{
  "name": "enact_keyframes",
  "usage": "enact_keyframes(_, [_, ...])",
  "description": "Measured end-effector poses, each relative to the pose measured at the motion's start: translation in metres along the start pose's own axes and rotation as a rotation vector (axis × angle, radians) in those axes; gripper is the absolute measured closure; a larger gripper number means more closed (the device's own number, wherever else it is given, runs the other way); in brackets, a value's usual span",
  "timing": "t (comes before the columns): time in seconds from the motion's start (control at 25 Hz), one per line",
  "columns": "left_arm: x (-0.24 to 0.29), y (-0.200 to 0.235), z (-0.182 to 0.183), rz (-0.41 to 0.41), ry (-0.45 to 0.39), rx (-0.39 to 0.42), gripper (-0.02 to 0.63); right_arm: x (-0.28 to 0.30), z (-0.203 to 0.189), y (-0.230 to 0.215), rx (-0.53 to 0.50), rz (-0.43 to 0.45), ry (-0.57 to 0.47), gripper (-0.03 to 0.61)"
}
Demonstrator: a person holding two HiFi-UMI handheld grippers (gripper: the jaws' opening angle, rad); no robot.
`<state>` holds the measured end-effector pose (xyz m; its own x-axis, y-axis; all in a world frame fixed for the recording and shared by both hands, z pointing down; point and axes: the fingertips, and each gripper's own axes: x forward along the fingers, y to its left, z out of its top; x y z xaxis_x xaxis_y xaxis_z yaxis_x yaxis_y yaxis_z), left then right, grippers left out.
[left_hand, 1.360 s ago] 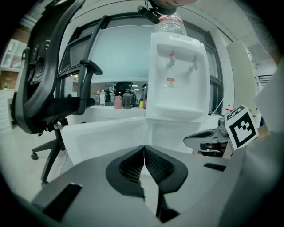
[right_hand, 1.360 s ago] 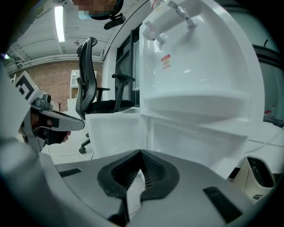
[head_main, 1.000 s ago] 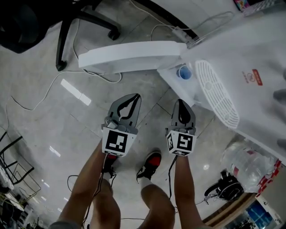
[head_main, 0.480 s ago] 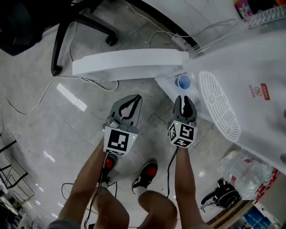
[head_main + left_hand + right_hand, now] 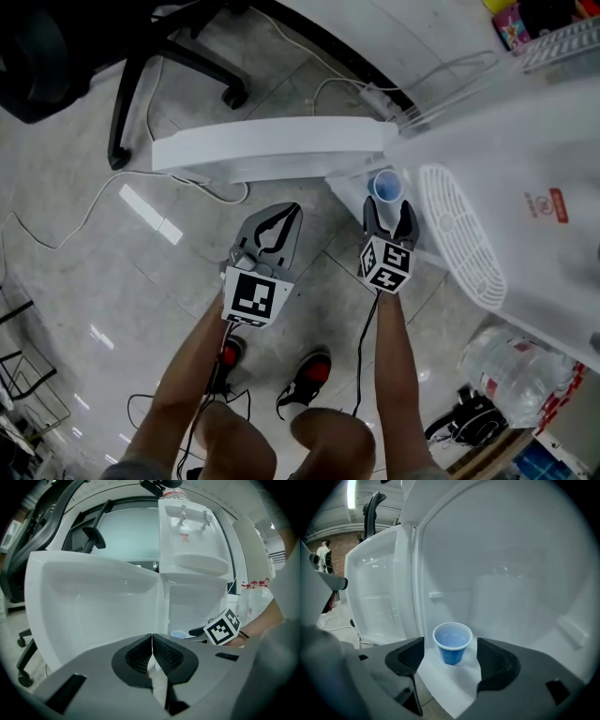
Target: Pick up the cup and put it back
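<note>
Looking along my right gripper (image 5: pixel 452 663), I see its jaws spread wide, having just been opening. The blue cup (image 5: pixel 451 641) stands upright between them at lower centre of the frame, and neither pad touches it. The cup sits mouth up on the white floor (image 5: pixel 440 686) of the lower compartment of the water dispenser (image 5: pixel 525 131). In the head view the cup is right of centre in the upper half, just beyond the right gripper's tips. The white compartment door (image 5: pixel 272 141) stands open, stretching left across the upper middle of the frame. My left gripper (image 5: pixel 278 217) is at centre frame, left of the right one. Its jaws are pressed together on nothing and face the door's inner side.
</note>
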<state>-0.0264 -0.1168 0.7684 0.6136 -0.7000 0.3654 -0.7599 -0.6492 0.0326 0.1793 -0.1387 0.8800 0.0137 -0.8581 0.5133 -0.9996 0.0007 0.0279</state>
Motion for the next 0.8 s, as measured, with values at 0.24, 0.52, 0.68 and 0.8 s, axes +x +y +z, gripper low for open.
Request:
enact_keyframes(0.24, [0.007,0.005,-0.003,0.006,-0.008,0.004,0.589,0.018,0.000,-0.005,0.011,-0.004,0.010,0.238])
enact_keyframes(0.52, [0.011,0.008,-0.003,0.006,-0.010,0.016,0.589,0.033,0.001,-0.003,-0.025,-0.006,0.021,0.238])
enact_keyframes(0.68, [0.011,0.013,-0.002,0.016,-0.011,0.018,0.589,0.034,0.003,0.000,-0.039,0.000,0.008,0.239])
enact_keyframes(0.8, [0.010,0.013,0.000,0.016,-0.011,0.020,0.589,0.033,0.006,-0.001,-0.032,-0.006,-0.004,0.242])
